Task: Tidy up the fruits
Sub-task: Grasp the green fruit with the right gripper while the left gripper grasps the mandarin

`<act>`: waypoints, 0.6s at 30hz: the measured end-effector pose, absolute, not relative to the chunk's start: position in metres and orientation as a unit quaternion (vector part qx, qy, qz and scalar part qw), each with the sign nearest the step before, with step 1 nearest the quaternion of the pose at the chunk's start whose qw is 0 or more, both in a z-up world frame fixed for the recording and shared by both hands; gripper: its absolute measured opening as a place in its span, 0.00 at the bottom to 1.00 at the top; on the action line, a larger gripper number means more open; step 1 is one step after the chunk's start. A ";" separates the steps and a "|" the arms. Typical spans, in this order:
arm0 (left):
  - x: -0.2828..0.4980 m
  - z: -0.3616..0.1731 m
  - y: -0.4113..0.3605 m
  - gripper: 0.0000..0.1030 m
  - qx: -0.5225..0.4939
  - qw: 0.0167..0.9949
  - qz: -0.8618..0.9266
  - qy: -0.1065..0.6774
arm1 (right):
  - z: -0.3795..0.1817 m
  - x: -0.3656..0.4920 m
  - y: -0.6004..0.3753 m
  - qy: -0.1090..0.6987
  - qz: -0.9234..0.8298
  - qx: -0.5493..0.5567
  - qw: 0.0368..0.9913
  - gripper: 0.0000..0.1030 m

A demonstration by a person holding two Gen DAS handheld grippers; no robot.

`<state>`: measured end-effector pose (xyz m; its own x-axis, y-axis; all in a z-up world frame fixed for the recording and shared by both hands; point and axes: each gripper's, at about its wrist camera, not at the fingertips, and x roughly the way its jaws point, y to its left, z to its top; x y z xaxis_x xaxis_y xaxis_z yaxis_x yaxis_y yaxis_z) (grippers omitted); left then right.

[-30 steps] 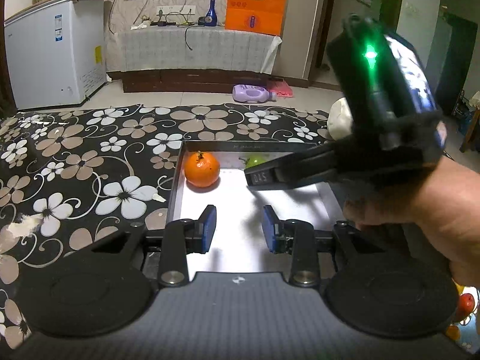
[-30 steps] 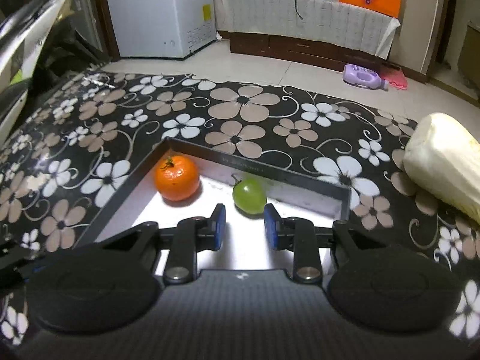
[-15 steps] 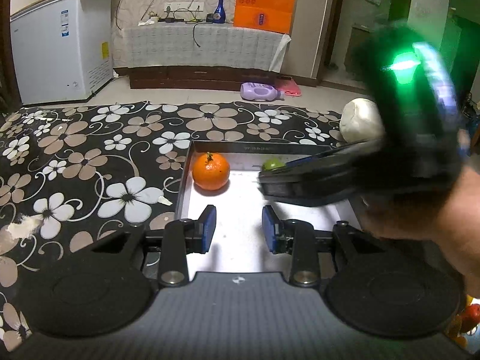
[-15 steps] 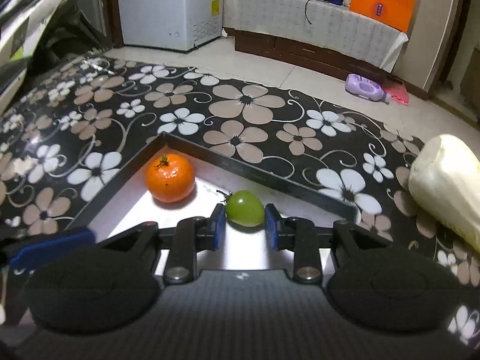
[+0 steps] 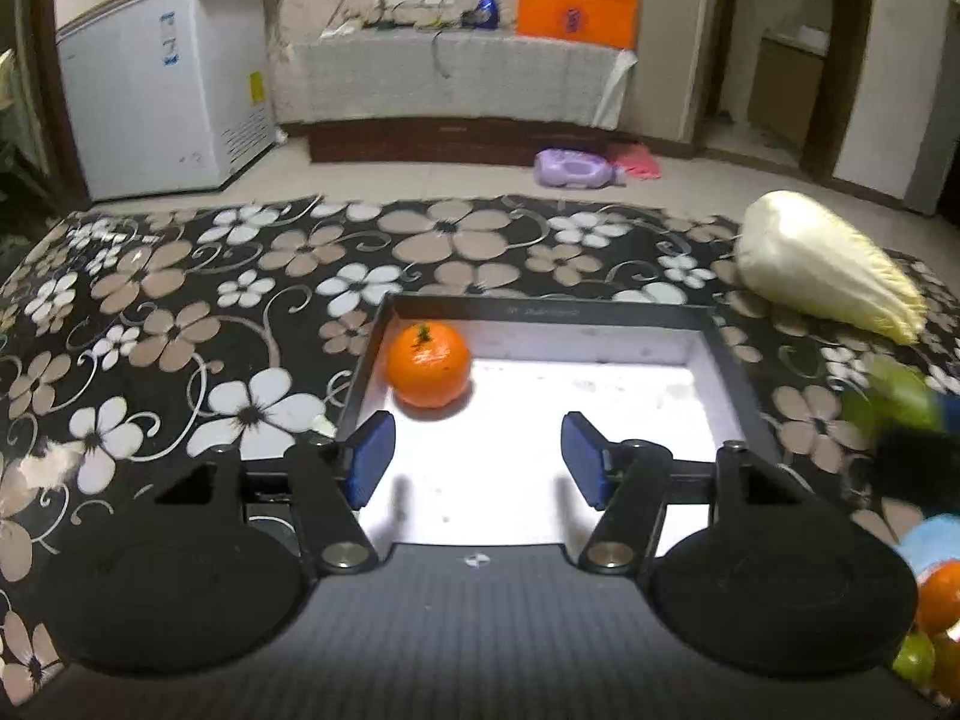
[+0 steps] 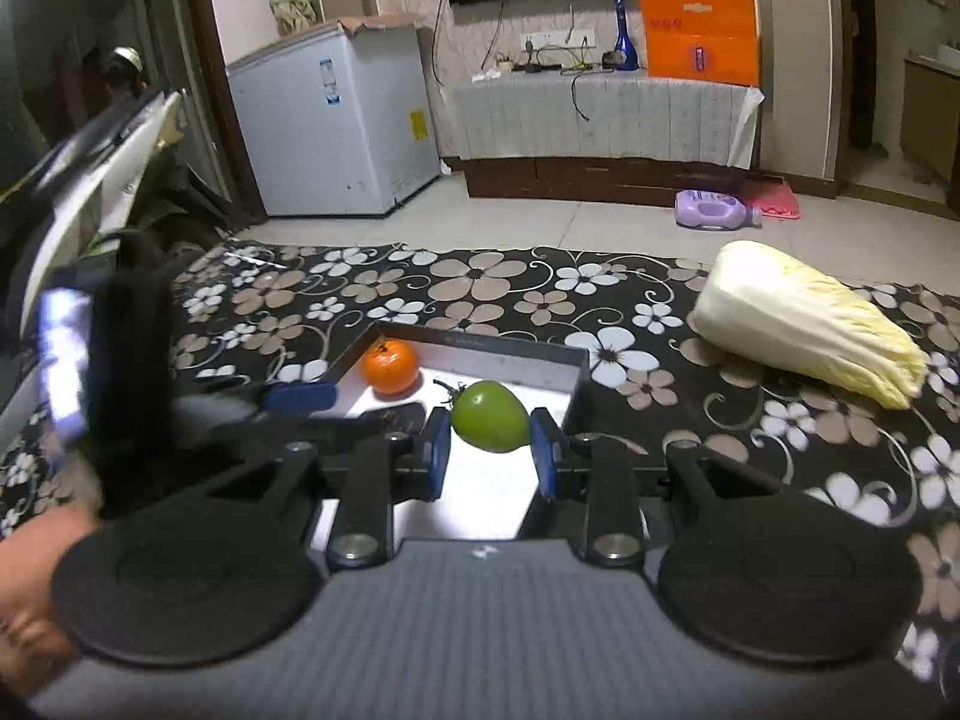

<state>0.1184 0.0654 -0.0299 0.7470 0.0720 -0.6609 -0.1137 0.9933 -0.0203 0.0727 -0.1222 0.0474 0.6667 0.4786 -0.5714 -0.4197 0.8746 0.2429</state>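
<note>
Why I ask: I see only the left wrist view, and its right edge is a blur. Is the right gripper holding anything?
Observer: Yes. The right gripper is shut on a green fruit, one pad on each side.
Operator: Which way is its stem?
Observer: Up and left, toward the left pad.
Operator: Is it over the tray?
Observer: It shows against the white floor of the tray, near the right wall. I cannot tell its height.

Blurred fruits point(image 5: 936, 618) cut off at frame edge
</note>
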 end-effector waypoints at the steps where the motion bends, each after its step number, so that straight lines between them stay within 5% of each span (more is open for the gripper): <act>1: 0.122 -0.032 0.067 0.65 -0.030 0.933 0.055 0.355 | 0.048 0.067 -0.126 0.324 0.246 0.051 0.912 0.31; 13: 0.174 -0.045 0.058 0.65 0.028 0.937 0.071 0.342 | 0.034 0.039 -0.136 0.331 0.274 0.062 0.901 0.31; 18: 0.174 -0.053 0.047 0.50 0.076 0.937 0.097 0.326 | 0.029 0.041 -0.138 0.335 0.272 0.058 0.900 0.31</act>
<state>0.1735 0.0468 -0.0529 0.7681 0.2315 -0.5971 -0.1317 0.9695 0.2065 0.0406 -0.1380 0.0288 0.6271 0.5287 -0.5721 -0.4507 0.8452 0.2872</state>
